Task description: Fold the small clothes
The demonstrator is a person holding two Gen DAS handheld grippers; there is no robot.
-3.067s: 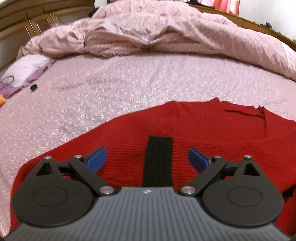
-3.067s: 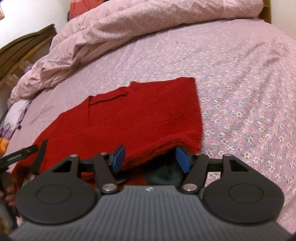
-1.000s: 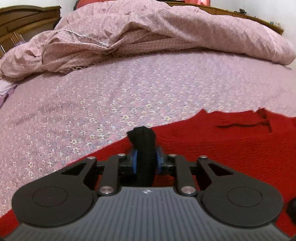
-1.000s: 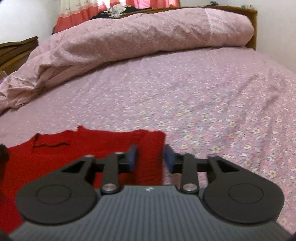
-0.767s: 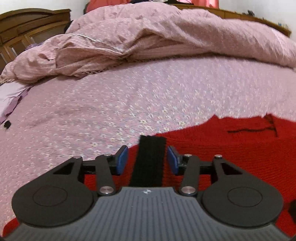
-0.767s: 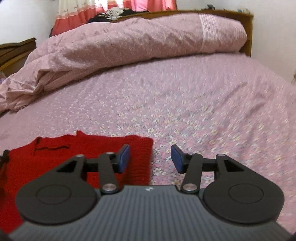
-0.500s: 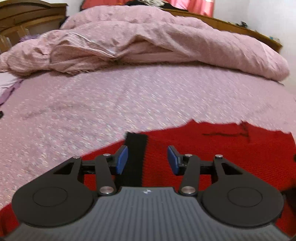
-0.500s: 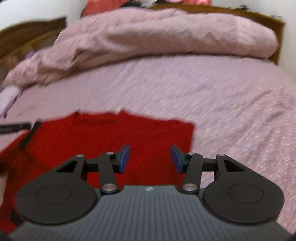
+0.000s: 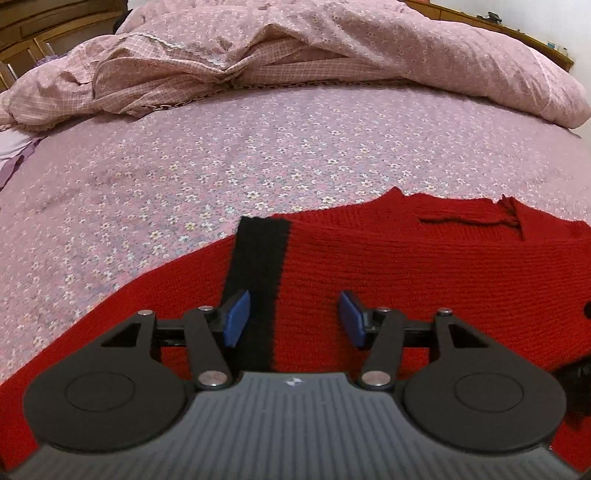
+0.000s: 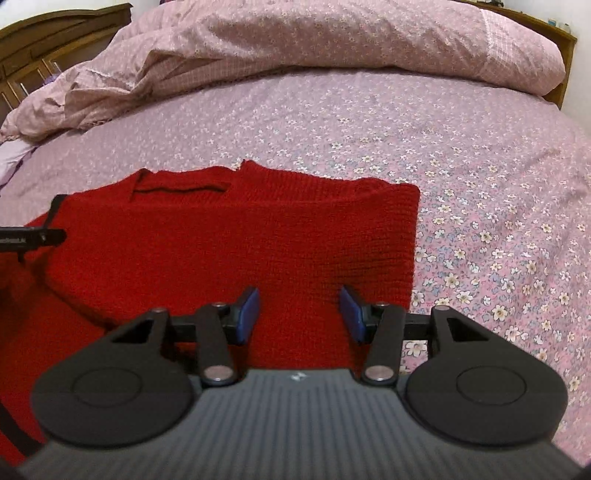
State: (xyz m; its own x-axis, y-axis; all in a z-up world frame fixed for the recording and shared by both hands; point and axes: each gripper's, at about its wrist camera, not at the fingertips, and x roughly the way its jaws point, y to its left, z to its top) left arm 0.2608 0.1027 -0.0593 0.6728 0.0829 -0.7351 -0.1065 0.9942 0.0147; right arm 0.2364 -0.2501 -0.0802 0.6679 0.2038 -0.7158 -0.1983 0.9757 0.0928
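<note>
One red knitted sweater lies flat on the flower-print bedsheet, filling the lower left and centre of the right wrist view and the lower half of the left wrist view. Its lower part has been doubled up toward the neckline, so that the upper layer ends in a straight edge at centre right of the right wrist view. A black band, probably a cuff or hem trim, runs up the middle of the left wrist view and lies flat on the red knit.

The left gripper hangs over the band with its blue pads apart; a second ago they pinched the band upright, and the jaws have just been opening, the band now lying loose between them and untouched. The right gripper likewise stands part-open over the red fabric, holding nothing, where a second ago it closed on the folded corner. Both releases suggest this fold has been laid down and a further fold across the width is the likely next step.

Beyond the garment, a rumpled pink quilt fills the top of both views, and a wooden bed frame shows at upper left.
</note>
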